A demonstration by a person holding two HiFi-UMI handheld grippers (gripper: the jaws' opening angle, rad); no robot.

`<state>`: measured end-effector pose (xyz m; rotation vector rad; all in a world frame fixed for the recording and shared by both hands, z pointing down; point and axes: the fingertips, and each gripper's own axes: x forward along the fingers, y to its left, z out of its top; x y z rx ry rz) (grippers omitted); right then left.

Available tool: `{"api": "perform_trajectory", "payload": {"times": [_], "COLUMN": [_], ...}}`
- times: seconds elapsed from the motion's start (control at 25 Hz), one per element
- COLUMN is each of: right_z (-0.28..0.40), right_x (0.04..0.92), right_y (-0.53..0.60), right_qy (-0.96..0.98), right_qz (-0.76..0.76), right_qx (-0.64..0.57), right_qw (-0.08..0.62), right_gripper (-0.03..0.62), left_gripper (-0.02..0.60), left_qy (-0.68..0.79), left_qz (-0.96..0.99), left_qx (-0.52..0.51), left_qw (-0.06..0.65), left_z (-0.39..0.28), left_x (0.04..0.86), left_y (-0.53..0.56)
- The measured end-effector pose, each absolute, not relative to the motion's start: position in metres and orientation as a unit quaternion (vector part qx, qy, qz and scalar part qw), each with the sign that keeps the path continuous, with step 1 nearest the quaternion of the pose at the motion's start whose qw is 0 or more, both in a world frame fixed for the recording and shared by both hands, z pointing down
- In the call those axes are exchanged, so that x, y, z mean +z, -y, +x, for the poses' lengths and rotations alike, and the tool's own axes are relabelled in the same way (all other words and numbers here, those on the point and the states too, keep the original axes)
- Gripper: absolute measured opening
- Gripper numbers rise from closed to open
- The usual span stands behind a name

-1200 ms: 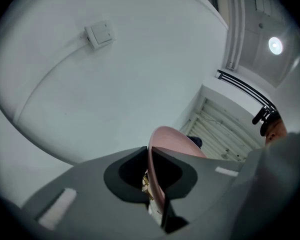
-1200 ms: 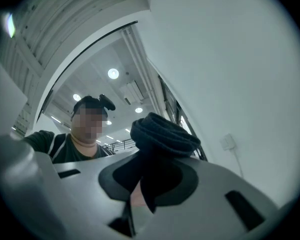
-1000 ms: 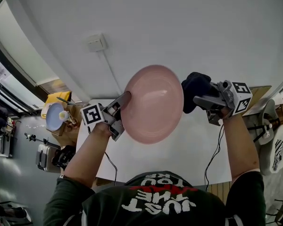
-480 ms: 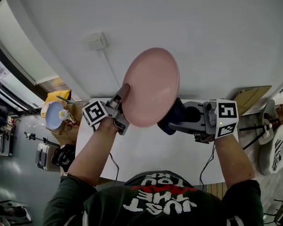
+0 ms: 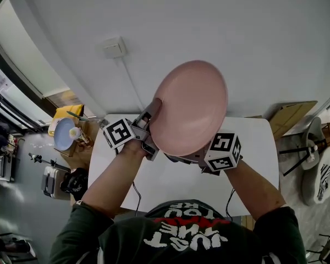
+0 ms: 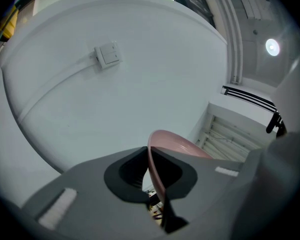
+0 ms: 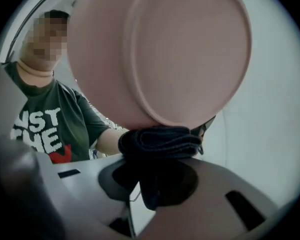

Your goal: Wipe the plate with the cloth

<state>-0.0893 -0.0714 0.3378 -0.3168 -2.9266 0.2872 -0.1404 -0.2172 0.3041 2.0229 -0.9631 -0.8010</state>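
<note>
The plate (image 5: pixel 190 106), pink and round, is held up on edge in the air above the white worktop (image 5: pixel 253 147), in front of a pale wall, with its left rim clenched between the jaws of the left tool (image 6: pixel 151 170). The right tool (image 7: pixel 155 176) sits low under the plate's near right edge, its jaws clamped on a folded dark cloth (image 7: pixel 160 141). The bunched top of the cloth touches the plate's lower rim, on the side that bears the raised foot ring.
</note>
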Motion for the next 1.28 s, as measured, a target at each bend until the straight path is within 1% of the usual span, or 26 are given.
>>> {"api": "perform_trajectory", "payload": {"times": [0.08,0.16,0.28,0.36,0.52,0.64,0.92,1.04,1.28], "right_z": [-0.088,-0.076,-0.052,-0.041,-0.027,-0.018,0.005,0.013,0.022], "right_x": [0.356,0.368,0.368,0.359,0.335,0.316,0.272,0.250,0.240], "right_y": [0.077,0.096,0.135,0.146,0.152,0.154,0.163,0.161,0.160], "right_qy": [0.984,0.982,0.971,0.964,0.953,0.940,0.902,0.900,0.907], "right_qz": [-0.105,-0.092,-0.073,-0.083,-0.129,-0.168,-0.238,-0.240,-0.235], "right_qx": [0.101,0.141,0.226,0.251,0.263,0.267,0.281,0.267,0.247], "right_qw": [0.103,0.087,0.017,-0.021,-0.082,-0.126,-0.226,-0.247,-0.246], "right_gripper": [0.057,0.057,0.057,0.057,0.057,0.057,0.057,0.057,0.057], "left_gripper": [0.017,0.018,0.017,0.017,0.017,0.017,0.017,0.017,0.017], "left_qy": [0.359,0.335,0.278,0.242,0.187,0.163,0.186,0.203,0.217], "left_qz": [0.799,0.814,0.839,0.851,0.855,0.860,0.862,0.859,0.853], "left_qx": [-0.308,-0.299,-0.277,-0.262,-0.257,-0.255,-0.233,-0.231,-0.232], "left_qw": [0.371,0.369,0.375,0.386,0.411,0.411,0.409,0.410,0.415], "left_z": [-0.134,-0.129,-0.107,-0.087,-0.060,-0.053,-0.063,-0.072,-0.082], "left_x": [0.299,0.292,0.283,0.283,0.285,0.278,0.285,0.292,0.298], "left_y": [0.210,0.200,0.180,0.166,0.150,0.145,0.150,0.156,0.160]}}
